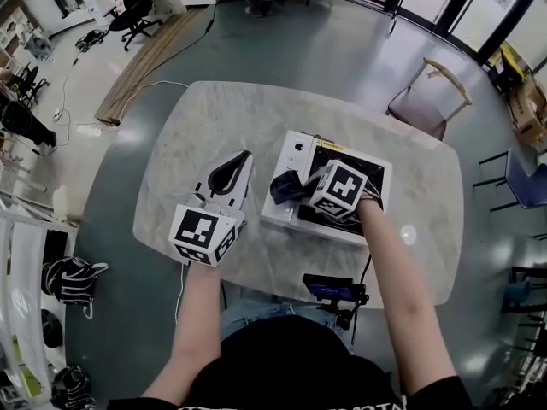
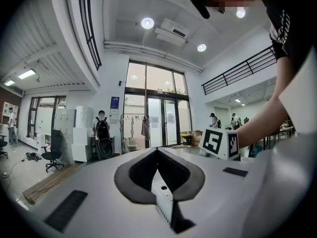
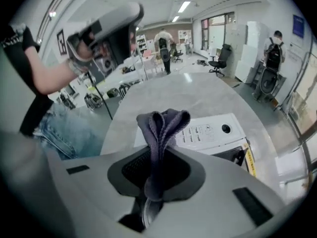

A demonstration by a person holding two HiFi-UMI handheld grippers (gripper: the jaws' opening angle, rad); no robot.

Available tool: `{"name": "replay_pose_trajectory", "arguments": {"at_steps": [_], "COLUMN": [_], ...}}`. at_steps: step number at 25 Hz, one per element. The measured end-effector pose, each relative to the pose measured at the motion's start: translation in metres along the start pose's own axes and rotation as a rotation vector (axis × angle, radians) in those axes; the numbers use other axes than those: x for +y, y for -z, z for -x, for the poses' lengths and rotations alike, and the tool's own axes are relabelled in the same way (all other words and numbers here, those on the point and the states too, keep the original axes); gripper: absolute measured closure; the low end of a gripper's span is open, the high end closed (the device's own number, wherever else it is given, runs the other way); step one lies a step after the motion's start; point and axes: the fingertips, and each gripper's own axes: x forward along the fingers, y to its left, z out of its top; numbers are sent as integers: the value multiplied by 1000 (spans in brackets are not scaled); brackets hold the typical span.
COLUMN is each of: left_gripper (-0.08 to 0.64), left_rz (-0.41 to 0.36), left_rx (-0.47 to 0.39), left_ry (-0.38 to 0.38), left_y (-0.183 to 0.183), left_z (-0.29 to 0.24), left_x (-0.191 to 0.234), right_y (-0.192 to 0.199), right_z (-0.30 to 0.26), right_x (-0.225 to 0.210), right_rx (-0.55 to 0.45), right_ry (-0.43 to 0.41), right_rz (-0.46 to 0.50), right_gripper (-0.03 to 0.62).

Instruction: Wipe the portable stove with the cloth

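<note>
Cloth [image 1: 283,187] is what the coming move turns on. It is a dark grey, doubled-over fold clamped in the right gripper [image 1: 301,186], whose jaws are pressed together on it. In the right gripper view the loose end of the cloth [image 3: 162,123] stands out past the jaw tips.

The portable stove [image 1: 293,154] lies directly below that gripper, on the marble table [image 1: 214,109]. The right gripper reaches across it from the person's right, with its jaws pointing toward the person's left. This puts the cloth over the stove's white left-hand strip. In the right gripper view, that strip's buttons and round knob show just beyond the fold on the stove [image 3: 208,133]. The black cooking surface lies back toward the gripper's body, to the right of the cloth. The next stroke would therefore probably draw the cloth rightward along the stove's width. Neither view settles whether the fabric is touching the top or hanging just above it.

The left gripper [image 1: 240,164] is over the bare table just beside the stove's left edge. Its jaws are closed on nothing and tilted up toward the room, as the left gripper view [image 2: 158,155] shows. The right hand is plainly the nearer one, and it carries the cloth.
</note>
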Motion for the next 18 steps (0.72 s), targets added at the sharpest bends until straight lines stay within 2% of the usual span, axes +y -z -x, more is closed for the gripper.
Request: {"name": "replay_pose_trajectory", "arguments": {"at_steps": [4,10,13,18], "left_gripper": [549,549,549,549], "left_rz": [1,2,4,9], "left_rx": [-5,13,29,67], "left_ry": [2,21,24,23], "left_y": [-2,2,6,20], "left_z": [-9,-26,-33,-39], "left_x": [3,-2,0,5], "right_y": [-17,-1,10,25], "right_z": [52,117,122,93], "right_x": [-28,-105,-132,-149], "right_rx": [-231,-439,-462,-358], "right_ry": [-17,99,120,91], "right_rz": [-181,-518,-613,-627], "right_gripper": [526,526,526,526]}}
